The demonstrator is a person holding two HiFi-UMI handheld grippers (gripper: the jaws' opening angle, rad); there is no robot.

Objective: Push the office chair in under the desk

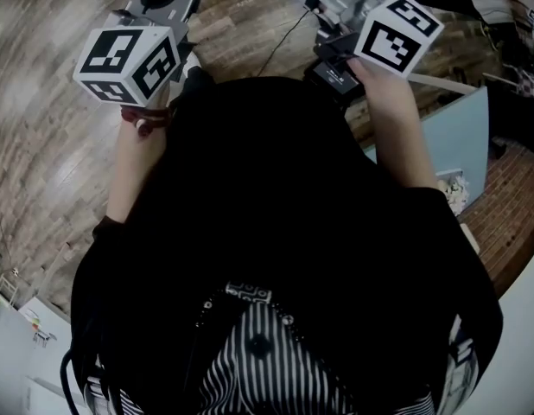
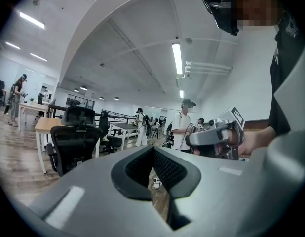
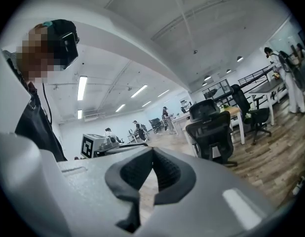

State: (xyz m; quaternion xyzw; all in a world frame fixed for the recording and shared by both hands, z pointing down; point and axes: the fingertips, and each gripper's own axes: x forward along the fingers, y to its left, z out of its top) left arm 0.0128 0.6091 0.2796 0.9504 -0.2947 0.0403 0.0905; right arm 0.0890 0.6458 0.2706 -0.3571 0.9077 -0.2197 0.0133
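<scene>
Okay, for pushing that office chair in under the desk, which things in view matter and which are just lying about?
For the job:
- office chair
- wooden desk beside it
- left gripper and right gripper, both shut and empty

Just about:
- second black chair further back
- long table behind it
- standing person in white

Black office chair [image 2: 76, 139], upright; just before wooden desk [image 2: 43, 126]
</scene>
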